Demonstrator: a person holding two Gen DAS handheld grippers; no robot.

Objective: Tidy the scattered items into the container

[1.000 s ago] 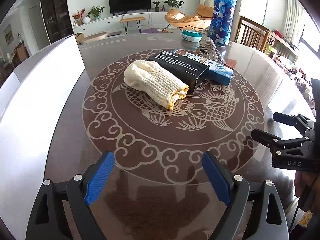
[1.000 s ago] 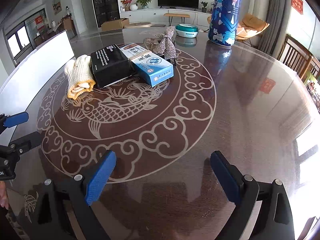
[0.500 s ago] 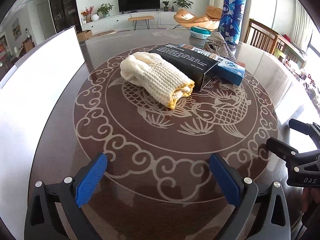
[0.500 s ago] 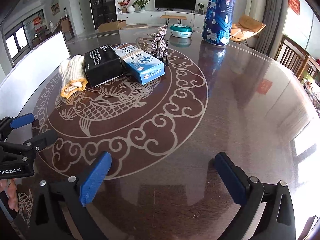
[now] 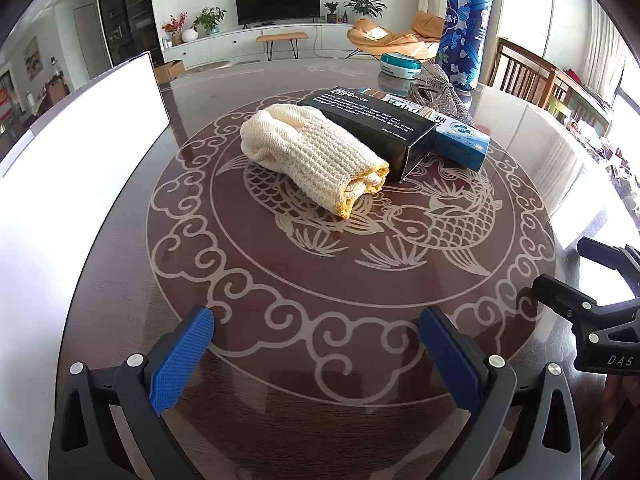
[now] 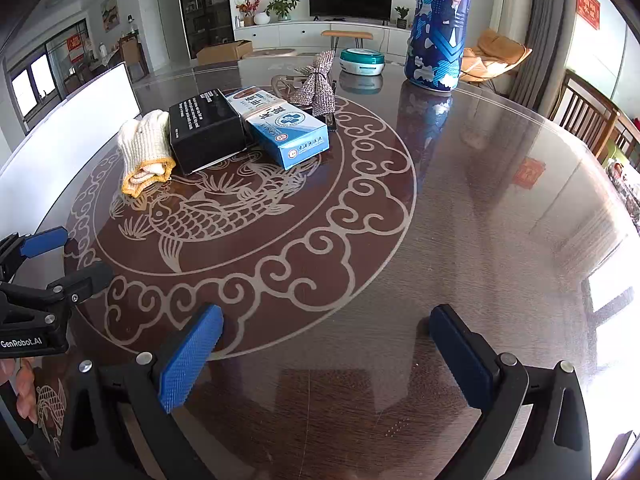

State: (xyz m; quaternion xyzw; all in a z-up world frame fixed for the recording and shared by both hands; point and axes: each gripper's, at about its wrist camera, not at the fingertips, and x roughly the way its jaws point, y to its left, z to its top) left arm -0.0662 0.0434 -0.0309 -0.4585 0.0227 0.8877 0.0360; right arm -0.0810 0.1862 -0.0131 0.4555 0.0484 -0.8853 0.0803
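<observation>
While both hand-held grippers hover above the surface (image 5: 120, 240), the items lie untouched.
Left hand-held gripper (image 5: 316, 354) and right hand-held gripper (image 6: 326, 350) stand wide, nothing between the blue pads. Rolled knit glove (image 5: 316, 160) touches the black box (image 5: 372, 128); the blue box (image 6: 286, 126) lies just beside it (a mesh pouch (image 6: 318, 84) behind). No container can be made out.

White wall, dark TV (image 5: 277, 1) over white cabinet (image 5: 248, 42); orange lounge chair (image 5: 394, 36); wooden chairs (image 6: 588, 120); daylight right.
</observation>
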